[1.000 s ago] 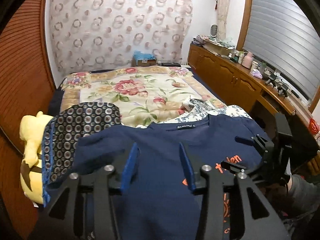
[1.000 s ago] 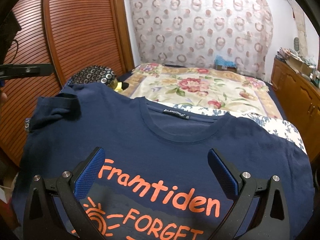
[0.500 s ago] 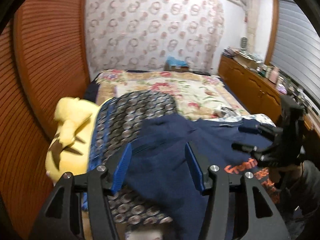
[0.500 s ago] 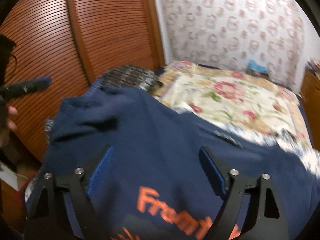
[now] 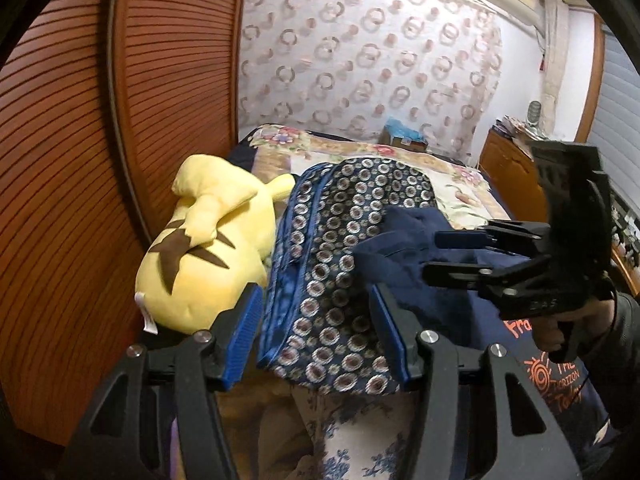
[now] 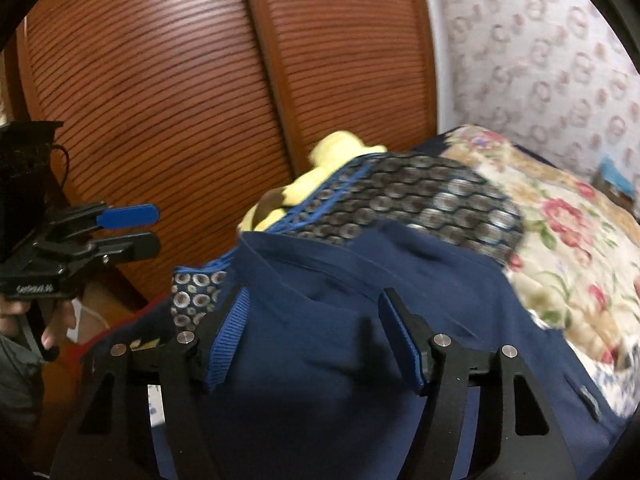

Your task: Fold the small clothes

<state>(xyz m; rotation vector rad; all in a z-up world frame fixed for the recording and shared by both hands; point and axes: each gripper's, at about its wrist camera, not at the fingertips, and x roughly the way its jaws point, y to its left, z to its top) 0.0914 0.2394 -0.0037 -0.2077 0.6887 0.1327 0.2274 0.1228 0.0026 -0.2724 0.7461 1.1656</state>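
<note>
A navy T-shirt [image 6: 360,280] with orange print [image 5: 560,376] lies spread on the bed, its left sleeve [image 5: 416,240] bunched against a ring-patterned cushion [image 5: 340,240]. My right gripper [image 6: 314,296] hovers over that sleeve and shoulder. Its jaws are closing, their blue pads apart, with navy cloth lying below them and none pinched. From the left wrist view the right gripper [image 5: 432,254] points left just above the sleeve. My left gripper [image 5: 316,300] stands about half open over the cushion's near end, holding nothing; it also shows as the left gripper [image 6: 156,230] at the bed's left edge.
A yellow plush toy [image 5: 208,248] lies left of the cushion, against a slatted wooden wardrobe door [image 5: 80,120]. A floral bedspread [image 6: 560,240] covers the bed behind. A blue-and-white floral cloth [image 5: 352,440] lies under the shirt. A wooden dresser [image 5: 504,160] runs along the right wall.
Both grippers have swung left, from the shirt's chest to its left sleeve and the cushion. The right jaws have narrowed from wide open. The left gripper has left the shirt.
</note>
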